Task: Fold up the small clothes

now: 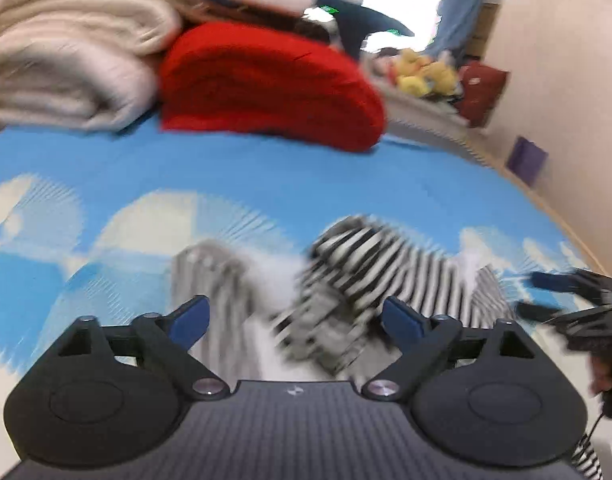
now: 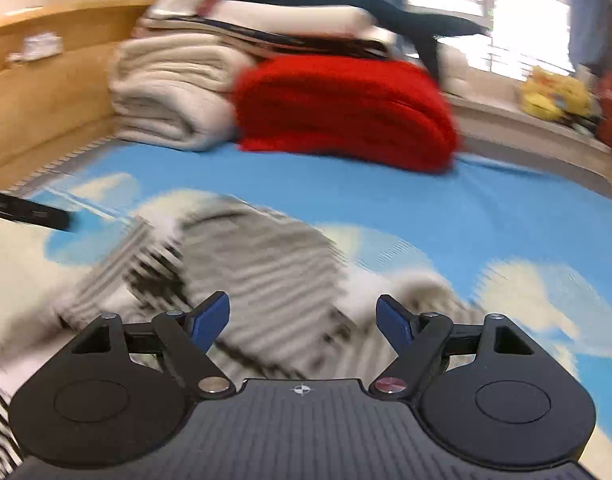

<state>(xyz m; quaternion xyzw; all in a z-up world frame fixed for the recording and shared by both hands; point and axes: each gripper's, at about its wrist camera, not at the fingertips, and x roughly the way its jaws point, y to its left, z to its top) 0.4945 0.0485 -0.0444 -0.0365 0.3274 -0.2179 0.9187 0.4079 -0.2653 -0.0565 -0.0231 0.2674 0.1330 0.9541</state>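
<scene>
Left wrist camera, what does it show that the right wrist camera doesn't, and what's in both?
Only the left wrist view shows a purple patch low on the wall. Only the right wrist view shows the wooden bed frame beside the cream blankets. Both show the striped garment on the cloud-print sheet, the red blanket, yellow plush toys, and open jaws gripping nothing.

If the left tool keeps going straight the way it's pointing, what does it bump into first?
Probably the striped shirt lying crumpled on the blue sheet, right ahead of the open left tool. The picture is blurry, so depth is a guess. The red blanket lies farther back.
</scene>
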